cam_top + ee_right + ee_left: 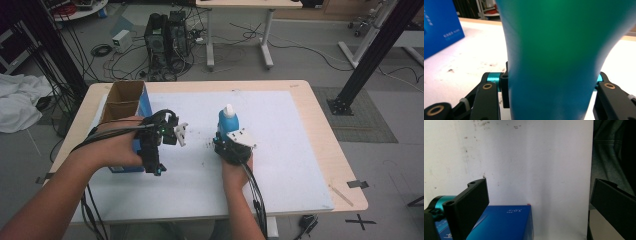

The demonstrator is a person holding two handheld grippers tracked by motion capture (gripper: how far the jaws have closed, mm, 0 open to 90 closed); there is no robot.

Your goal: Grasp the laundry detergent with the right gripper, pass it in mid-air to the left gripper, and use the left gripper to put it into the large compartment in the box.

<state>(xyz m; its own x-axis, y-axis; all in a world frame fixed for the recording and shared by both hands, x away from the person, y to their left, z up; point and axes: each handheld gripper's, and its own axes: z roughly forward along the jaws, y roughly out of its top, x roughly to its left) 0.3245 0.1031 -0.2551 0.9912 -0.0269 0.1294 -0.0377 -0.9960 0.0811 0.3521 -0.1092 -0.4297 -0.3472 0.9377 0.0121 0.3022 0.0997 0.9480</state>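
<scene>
White mat (280, 165) bare rightward, right claw (226, 137) clamping bottle (228, 120), box (131, 107) at left edge

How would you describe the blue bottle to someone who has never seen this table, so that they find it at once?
Start from the white mat covering the light wooden table. Near its middle, the right gripper is closed around a blue plastic bottle. It stands upright and has a white cap, unlike the open blue cardboard box at the mat's left edge.
</scene>
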